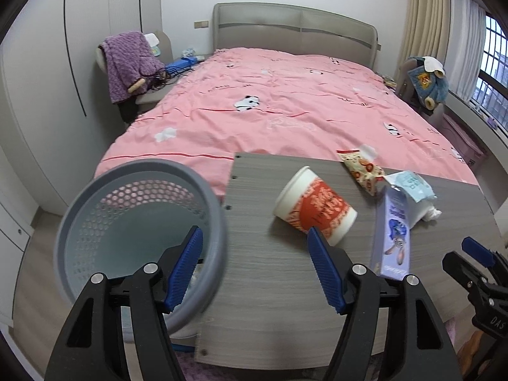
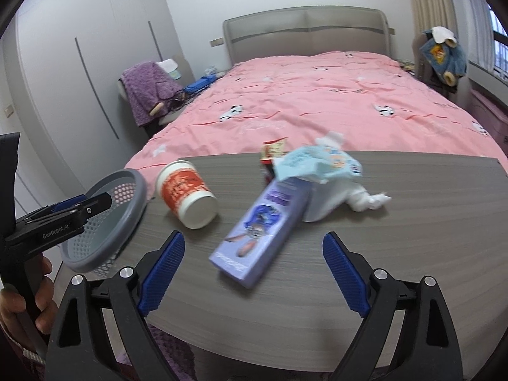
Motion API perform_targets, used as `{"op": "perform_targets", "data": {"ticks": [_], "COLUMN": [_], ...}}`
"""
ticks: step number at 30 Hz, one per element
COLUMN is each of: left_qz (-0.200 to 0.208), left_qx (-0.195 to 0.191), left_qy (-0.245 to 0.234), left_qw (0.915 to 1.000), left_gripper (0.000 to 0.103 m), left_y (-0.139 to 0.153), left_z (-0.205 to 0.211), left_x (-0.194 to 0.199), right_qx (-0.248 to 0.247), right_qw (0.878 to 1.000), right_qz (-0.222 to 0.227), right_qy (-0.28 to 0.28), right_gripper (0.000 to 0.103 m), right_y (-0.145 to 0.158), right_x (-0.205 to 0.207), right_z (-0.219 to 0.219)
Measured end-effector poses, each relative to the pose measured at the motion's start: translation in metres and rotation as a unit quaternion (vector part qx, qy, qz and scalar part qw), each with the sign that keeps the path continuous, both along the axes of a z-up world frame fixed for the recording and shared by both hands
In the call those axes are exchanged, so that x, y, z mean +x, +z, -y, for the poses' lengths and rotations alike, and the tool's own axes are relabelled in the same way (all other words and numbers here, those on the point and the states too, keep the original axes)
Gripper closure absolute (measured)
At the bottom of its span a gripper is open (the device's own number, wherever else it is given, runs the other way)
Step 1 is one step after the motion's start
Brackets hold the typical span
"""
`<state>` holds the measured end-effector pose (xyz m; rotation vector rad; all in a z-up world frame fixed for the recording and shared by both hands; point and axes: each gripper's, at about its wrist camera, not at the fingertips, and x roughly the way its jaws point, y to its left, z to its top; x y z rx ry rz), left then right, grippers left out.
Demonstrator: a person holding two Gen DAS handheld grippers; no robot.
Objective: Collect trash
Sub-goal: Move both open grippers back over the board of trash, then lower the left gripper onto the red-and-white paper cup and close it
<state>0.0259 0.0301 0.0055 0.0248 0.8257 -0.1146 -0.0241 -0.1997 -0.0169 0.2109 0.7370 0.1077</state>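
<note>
Nearest the left wrist camera, the left gripper [image 1: 255, 266] hangs with its two blue ribbed pads [image 1: 185, 270] spread wide and nothing between them. One pad sits over the rim of the grey round plastic waste basket with perforated walls [image 1: 95, 197]; the other sits over the grey wood-grain tabletop [image 1: 254, 285]. The basket stands just beside the table's left edge, and its inside appears empty as far as the view shows.

The right gripper [image 2: 254, 273] likewise has its jaws well apart, holding nothing. Its blue pads [image 2: 346, 276] stand either side of the near end of the lilac cardboard box with a cartoon rabbit print [image 2: 260, 228], without touching it. The box lies flat on the table, slightly blurred.

Trash items on the table:
- A white paper cup with a red printed band [image 1: 314, 206] lies on its side, left of the lilac box and apart from it.
- A crumpled light blue plastic wrapper [image 2: 317, 162] rests over the far end of the box.
- A white twisted tissue wad [image 2: 368, 201] lies just right of the box.
- A red and yellow patterned snack packet [image 1: 362, 171] lies at the far edge of the table.

Behind the table stands a bed with a pink printed quilt [image 1: 285, 101]. In the right wrist view, a person's hand [image 2: 22, 304] grips the handle of the left gripper at the left edge of the picture.
</note>
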Motion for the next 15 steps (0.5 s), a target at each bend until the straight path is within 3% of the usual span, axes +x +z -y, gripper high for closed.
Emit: {"op": "perform_targets", "data": {"ticks": [15], "left_qz": [-0.039], "left_qx": [-0.002], "left_qy": [-0.017], "left_qw": [0.9991], "left_gripper": [0.037], "left_y": [-0.023], "left_z": [0.054], "left_x": [0.034], "right_qx": [0.017], "right_qw": [1.0], "right_qz": [-0.007], "right_qy": [-0.02], "right_gripper": [0.015], "right_y": [-0.014], "right_x": [-0.008], "right_z": [0.026]}}
